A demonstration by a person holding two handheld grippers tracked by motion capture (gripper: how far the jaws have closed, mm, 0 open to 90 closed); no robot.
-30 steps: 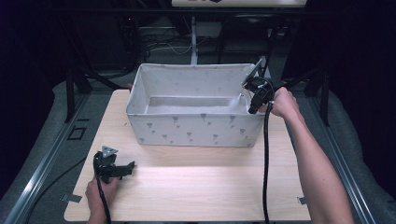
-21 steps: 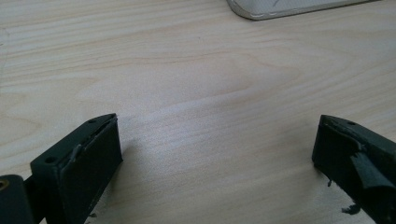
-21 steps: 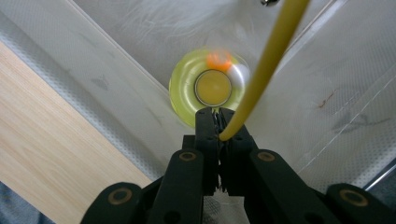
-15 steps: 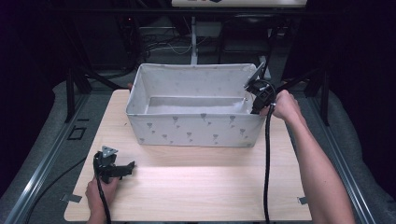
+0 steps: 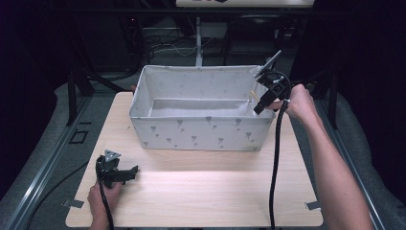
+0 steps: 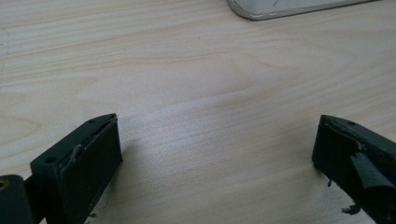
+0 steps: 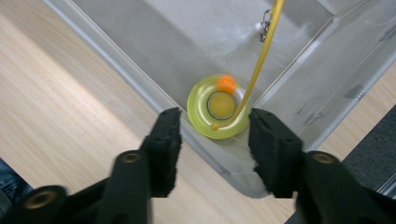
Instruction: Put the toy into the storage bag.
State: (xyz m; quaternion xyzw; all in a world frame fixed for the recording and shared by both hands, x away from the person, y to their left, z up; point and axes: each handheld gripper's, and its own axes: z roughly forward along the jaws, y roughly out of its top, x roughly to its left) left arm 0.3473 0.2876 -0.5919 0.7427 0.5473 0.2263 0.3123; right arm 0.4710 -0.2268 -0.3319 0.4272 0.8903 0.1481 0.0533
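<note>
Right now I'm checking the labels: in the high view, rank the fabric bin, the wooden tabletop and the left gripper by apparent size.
1. Light wooden tabletop
2. White fabric bin with grey triangle print
3. Black left gripper, smallest by far

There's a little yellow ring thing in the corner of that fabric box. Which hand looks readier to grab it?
The right. The right gripper hangs over the box corner, jaws open either side of the yellow ring with its thin yellow cord. The left gripper sits near the wooden table's front edge, outside the grey fabric box.
</note>
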